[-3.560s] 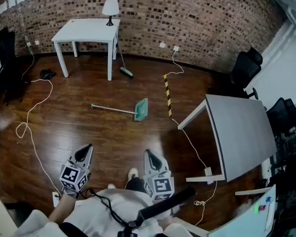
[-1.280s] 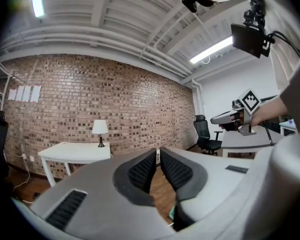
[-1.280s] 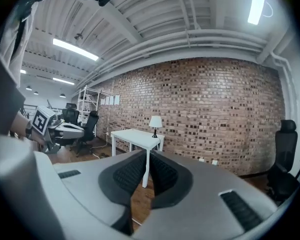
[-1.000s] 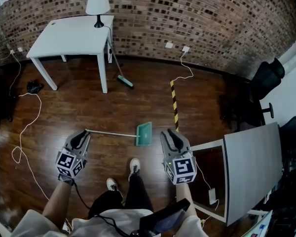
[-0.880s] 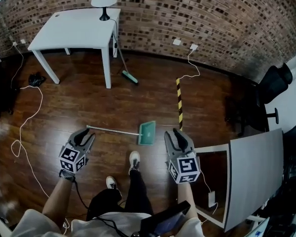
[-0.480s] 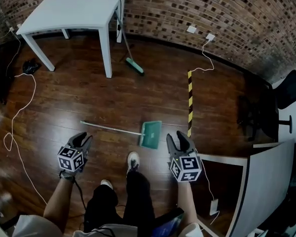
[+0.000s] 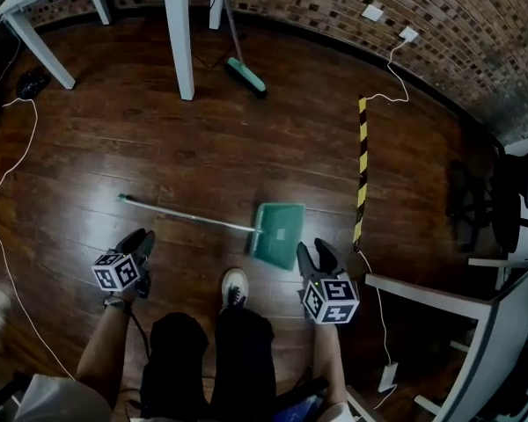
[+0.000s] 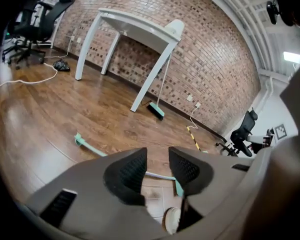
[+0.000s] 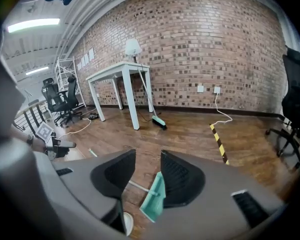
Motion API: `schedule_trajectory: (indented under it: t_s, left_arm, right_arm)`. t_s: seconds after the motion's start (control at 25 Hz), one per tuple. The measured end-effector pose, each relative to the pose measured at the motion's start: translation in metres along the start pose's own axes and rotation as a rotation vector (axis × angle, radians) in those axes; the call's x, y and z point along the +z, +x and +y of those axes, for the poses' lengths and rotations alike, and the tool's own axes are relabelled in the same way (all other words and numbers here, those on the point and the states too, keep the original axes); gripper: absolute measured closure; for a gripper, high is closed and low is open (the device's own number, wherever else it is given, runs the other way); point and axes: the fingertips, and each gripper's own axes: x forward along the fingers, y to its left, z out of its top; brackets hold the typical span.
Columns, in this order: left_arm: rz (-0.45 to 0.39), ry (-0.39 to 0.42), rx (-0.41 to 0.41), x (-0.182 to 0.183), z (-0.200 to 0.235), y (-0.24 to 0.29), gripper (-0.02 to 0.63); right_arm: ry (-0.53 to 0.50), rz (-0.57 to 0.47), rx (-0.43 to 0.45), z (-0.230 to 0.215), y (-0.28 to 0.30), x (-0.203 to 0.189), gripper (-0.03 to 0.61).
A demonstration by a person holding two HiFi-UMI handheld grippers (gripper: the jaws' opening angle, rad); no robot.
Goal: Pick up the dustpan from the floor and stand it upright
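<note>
Floor scene, seen from above the person and along each tool.

**Left gripper** (image 7: 141,238) (image 8: 156,159): the jaws stand moderately apart and have just been opening. Nothing is gripped between them. In the left gripper view a stretch of the dustpan's (image 7: 279,231) thin handle shows through the gap, lying on the floor (image 7: 202,148) beyond the pads and clear of them. In the head view this gripper hangs near the free end of the dustpan's handle, on the person's side of it and not touching it.

**Right gripper** (image 7: 314,250) (image 9: 147,156): the jaws are spread wide and have just been opening. They hold nothing. In the right gripper view the green pan of the dustpan (image 9: 155,201) appears low in the gap, past the pads. In the head view the tips sit just beside the pan's edge nearest the person, and no contact can be made out.

**Dustpan**: lies flat on the wooden floor, not upright. In the head view its long axis runs across the picture, tilted slightly. The pan is at the right end and the handle tip at the left end, a little farther from the person.

**Surroundings**:
- A white shoe (image 7: 235,287) rests near the dustpan, on the person's side.
- A broom (image 7: 246,75) and a white table leg (image 7: 179,33) stand well beyond the dustpan.
- A yellow-and-black striped strip (image 7: 363,170) lies just right of the dustpan.
</note>
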Motion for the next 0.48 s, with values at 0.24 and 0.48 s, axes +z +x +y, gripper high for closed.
schedule_trajectory:
  t_s: [0.24,0.48]
  left_arm:
    - [-0.059,-0.202,-0.001,-0.047,0.079,0.069,0.469]
    - [-0.087,-0.394,0.032,-0.093,0.144,0.122,0.468]
  right_arm:
    - [0.153,0.035,0.07,-0.016,0.058,-0.069,0.413]
    - [0.146,0.151,0.017,-0.05,0.092,-0.144,0.413]
